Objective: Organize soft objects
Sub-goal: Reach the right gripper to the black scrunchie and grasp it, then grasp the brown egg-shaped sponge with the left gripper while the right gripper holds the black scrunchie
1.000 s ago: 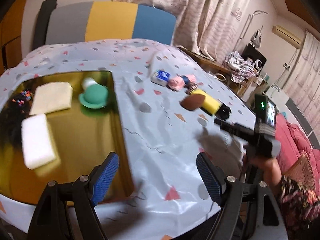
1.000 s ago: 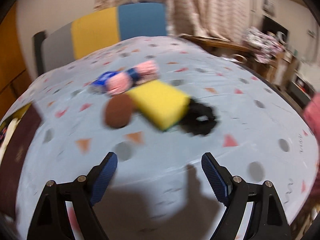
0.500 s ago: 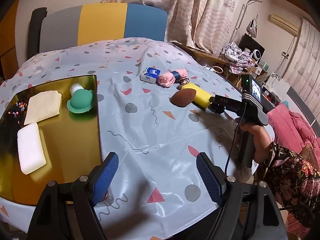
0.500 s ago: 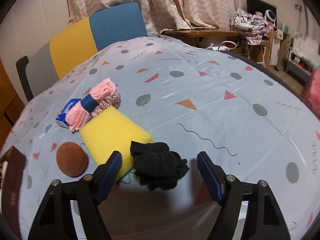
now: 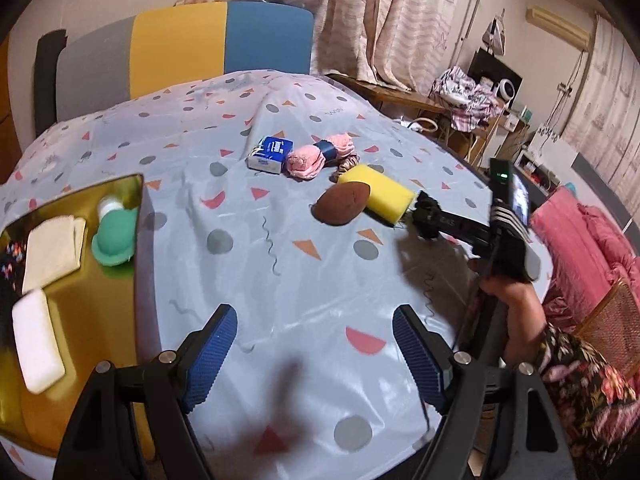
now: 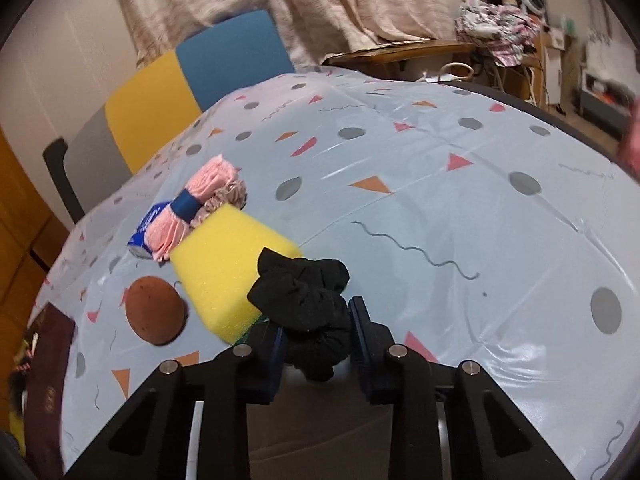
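My right gripper (image 6: 318, 334) is shut on a black scrunchie (image 6: 308, 300) beside a yellow sponge (image 6: 228, 268); the scrunchie also shows in the left wrist view (image 5: 426, 210). A brown pad (image 6: 154, 310), a pink cloth roll with a blue band (image 6: 192, 210) and a blue tissue pack (image 5: 270, 154) lie close by. My left gripper (image 5: 312, 354) is open and empty above the tablecloth near the front edge. A gold tray (image 5: 88, 300) at the left holds a cream cloth (image 5: 50, 254), a white sponge (image 5: 36, 346) and a green puff (image 5: 114, 240).
The patterned tablecloth (image 5: 280, 280) covers the table. A grey, yellow and blue chair back (image 5: 180, 44) stands behind it. A pink cushion (image 5: 592, 240) and cluttered shelves (image 5: 480, 96) are to the right. A beige scrunchie (image 5: 347, 164) lies behind the sponge.
My right gripper has moved in and closed on the black scrunchie. My left gripper has shifted slightly and stays open.
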Tool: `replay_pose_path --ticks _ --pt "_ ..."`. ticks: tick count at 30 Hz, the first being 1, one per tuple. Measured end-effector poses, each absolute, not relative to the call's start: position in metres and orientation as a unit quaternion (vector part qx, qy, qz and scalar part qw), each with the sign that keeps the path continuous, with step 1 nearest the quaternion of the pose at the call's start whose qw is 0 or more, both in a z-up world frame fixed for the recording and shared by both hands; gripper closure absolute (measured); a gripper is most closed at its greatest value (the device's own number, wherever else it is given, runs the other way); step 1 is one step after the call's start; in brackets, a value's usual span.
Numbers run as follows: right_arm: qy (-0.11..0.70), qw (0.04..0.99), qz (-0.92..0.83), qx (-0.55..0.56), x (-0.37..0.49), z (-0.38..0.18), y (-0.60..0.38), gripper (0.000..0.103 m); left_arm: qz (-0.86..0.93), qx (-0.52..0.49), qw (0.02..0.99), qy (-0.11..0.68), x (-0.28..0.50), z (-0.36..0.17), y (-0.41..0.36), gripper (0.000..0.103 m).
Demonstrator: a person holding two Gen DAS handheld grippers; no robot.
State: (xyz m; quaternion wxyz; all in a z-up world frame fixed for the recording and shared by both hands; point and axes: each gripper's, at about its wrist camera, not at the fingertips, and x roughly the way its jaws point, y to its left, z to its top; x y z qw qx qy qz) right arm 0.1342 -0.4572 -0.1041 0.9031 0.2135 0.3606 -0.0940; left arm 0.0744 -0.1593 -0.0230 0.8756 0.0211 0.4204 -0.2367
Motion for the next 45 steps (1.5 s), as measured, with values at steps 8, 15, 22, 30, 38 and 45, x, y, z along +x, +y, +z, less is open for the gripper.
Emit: replay_pose_path --ticks 8,15,22,30,38,45 --pt "0.342 0.905 -0.087 0.236 0.126 -0.105 -0.461 0.075 -0.242 0.049 0.863 0.442 0.104 -0.029 -0.203 0.022" --pt "0.333 0.903 -0.079 0.258 0.123 -0.108 -0.467 0.075 -0.245 0.102 0.849 0.458 0.146 -0.049 -0.254 0.021" --pt "0.326 0.903 -0.075 0.270 0.121 -0.110 -0.470 0.076 -0.227 0.115 0.845 0.471 0.189 -0.064 -0.280 0.021" --pt "0.323 0.902 -0.073 0.276 0.121 -0.113 -0.472 0.076 -0.231 0.146 0.855 0.442 0.211 -0.071 -0.302 0.021" --pt "0.323 0.903 -0.073 0.275 0.121 -0.113 -0.472 0.076 -0.224 0.169 0.856 0.433 0.224 -0.088 -0.304 0.032" --pt "0.323 0.902 -0.073 0.277 0.121 -0.113 -0.473 0.077 -0.258 0.172 0.858 0.409 0.205 -0.087 -0.301 0.056"
